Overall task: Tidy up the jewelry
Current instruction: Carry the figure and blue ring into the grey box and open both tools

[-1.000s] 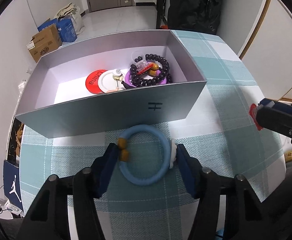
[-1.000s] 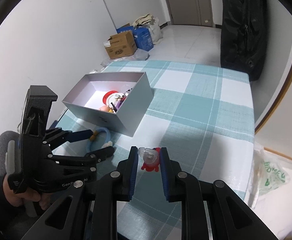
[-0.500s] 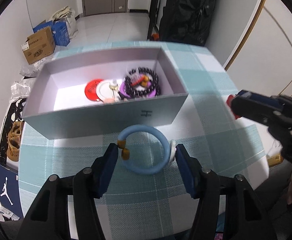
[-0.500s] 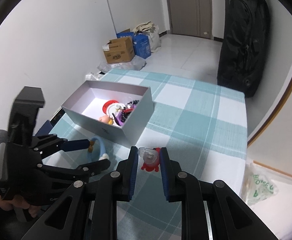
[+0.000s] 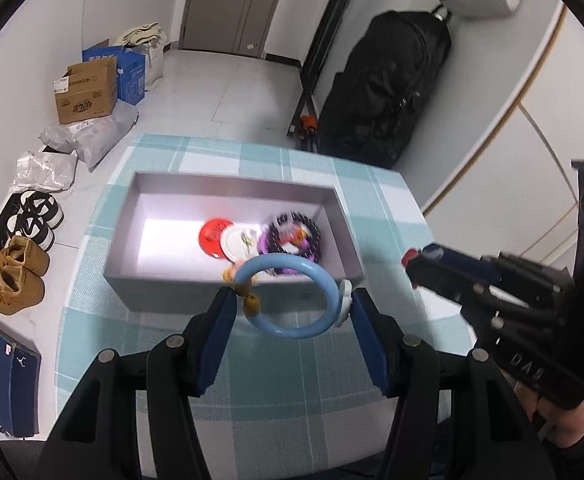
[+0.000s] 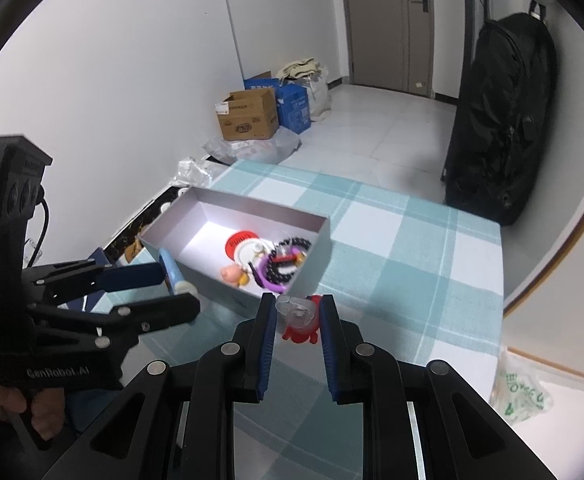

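My left gripper point(image 5: 290, 300) is shut on a light blue bracelet point(image 5: 292, 328) with amber beads and a white charm, held in the air above the near wall of the grey box point(image 5: 164, 288). The box holds a red and white disc point(image 5: 216, 236), dark bead bracelets on a purple ring point(image 5: 296, 236) and a small pink figure point(image 6: 232, 274). My right gripper point(image 6: 294, 312) is shut on a red and clear trinket point(image 6: 298, 318), held above the table right of the box point(image 6: 320, 240). The left gripper also shows in the right wrist view point(image 6: 164, 284).
The box stands on a teal checked tablecloth point(image 5: 252, 376). Beyond the table, on the floor, are cardboard boxes point(image 5: 88, 92), shoes point(image 5: 20, 276) and a black bag point(image 5: 384, 92). A plastic bag point(image 6: 524, 392) lies at the right table edge.
Both grippers have risen well above the table. The blue bracelet came up off the cloth with my left gripper and now hangs over the box's near wall. The right gripper moved toward the box.
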Demonstrator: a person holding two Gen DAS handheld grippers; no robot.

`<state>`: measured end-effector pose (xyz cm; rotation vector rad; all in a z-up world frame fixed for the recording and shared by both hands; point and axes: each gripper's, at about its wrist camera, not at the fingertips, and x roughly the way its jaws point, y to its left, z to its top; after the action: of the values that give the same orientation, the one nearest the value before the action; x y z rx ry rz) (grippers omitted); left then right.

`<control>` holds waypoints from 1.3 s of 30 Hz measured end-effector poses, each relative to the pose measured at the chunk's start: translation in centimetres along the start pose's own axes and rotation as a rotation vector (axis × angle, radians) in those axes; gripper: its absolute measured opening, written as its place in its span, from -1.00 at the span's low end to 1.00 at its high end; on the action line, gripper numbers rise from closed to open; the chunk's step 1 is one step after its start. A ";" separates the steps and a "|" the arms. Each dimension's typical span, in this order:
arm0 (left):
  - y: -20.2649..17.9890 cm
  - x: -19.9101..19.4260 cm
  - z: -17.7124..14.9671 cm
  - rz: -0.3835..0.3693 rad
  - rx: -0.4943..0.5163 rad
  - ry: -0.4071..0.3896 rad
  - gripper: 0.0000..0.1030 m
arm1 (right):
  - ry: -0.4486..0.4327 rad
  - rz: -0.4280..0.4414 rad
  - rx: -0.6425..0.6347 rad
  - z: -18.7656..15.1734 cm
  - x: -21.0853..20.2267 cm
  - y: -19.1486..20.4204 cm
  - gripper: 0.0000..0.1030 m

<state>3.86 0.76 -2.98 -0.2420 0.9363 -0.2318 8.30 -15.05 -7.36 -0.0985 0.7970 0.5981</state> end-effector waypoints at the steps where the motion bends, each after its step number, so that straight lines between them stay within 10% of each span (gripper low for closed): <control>1: 0.3 0.1 0.4 0.000 -0.012 -0.005 0.04 | 0.000 0.000 -0.001 0.1 0.1 0.1 -0.61; 39: 5.5 3.9 4.2 -0.015 -0.213 0.114 -0.36 | 0.083 0.253 0.247 5.6 8.7 -1.6 -0.53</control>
<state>10.03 5.26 -5.26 -0.4362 1.0731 -0.1609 17.53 -10.61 -9.71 0.2076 0.9658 0.7321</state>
